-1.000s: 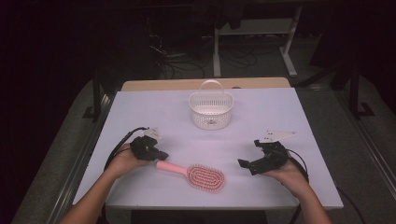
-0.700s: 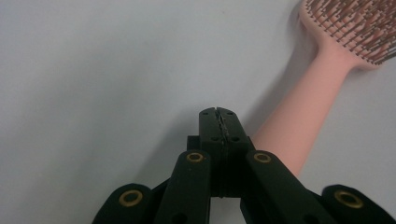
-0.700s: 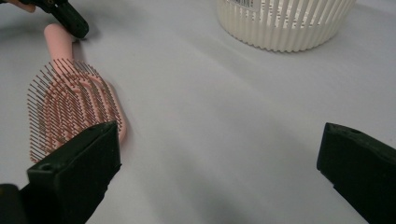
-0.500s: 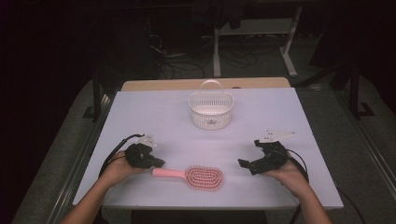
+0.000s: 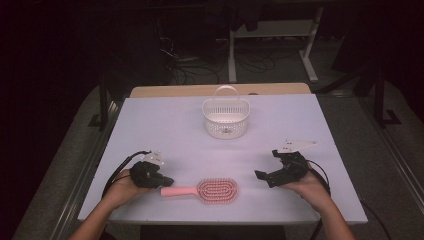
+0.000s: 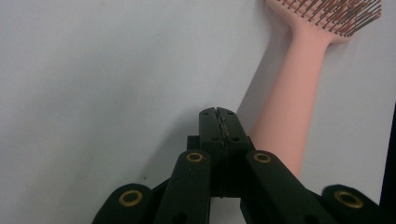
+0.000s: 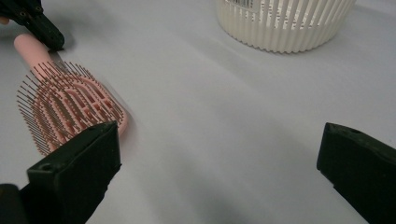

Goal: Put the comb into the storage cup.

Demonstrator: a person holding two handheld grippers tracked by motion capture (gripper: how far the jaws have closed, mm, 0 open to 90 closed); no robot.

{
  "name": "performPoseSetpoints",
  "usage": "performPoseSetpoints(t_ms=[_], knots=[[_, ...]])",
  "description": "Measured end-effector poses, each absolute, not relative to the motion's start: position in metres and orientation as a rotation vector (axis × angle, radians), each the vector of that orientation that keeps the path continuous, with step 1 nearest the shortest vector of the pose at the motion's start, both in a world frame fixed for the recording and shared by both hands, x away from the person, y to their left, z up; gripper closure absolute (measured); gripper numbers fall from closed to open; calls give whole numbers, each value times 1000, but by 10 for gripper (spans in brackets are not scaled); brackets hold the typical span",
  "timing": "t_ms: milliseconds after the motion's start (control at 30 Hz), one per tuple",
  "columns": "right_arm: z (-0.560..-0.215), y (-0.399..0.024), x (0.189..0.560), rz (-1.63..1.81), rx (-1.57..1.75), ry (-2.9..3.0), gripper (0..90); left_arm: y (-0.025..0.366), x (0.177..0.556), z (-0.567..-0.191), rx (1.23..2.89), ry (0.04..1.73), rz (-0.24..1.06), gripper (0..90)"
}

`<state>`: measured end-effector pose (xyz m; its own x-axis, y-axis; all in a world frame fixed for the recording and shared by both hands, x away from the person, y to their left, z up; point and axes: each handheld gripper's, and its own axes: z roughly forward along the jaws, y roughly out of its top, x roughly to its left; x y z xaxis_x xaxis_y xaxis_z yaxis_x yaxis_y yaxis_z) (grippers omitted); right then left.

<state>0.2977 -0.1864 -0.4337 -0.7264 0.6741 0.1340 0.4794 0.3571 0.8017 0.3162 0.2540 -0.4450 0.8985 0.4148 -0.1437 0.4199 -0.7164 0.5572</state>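
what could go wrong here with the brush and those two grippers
The left gripper is shut with its fingers beside the pink brush handle, not around it, so a further nudge may just slide or spin the brush. The brush lies near the table's front edge and could go off. The right gripper is open, holding nothing.

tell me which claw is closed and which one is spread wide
The left claw is closed, jaws pressed together beside the pink hairbrush handle. The right claw stands wide open with nothing between its jaws.
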Motion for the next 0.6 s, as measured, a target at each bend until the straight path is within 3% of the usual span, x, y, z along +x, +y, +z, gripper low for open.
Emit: performPoseSetpoints(t_ms=[167, 333, 600], knots=[[-434, -186, 298, 1306, 1038, 2399, 0, 259, 323, -435, 2398, 623, 32, 897], [-434, -186, 298, 1307, 1035, 2406, 0, 262, 330, -422, 2314, 643, 67, 798], [-433, -186, 297, 1324, 1039, 2407, 0, 267, 333, -411, 2161, 693, 122, 522]])
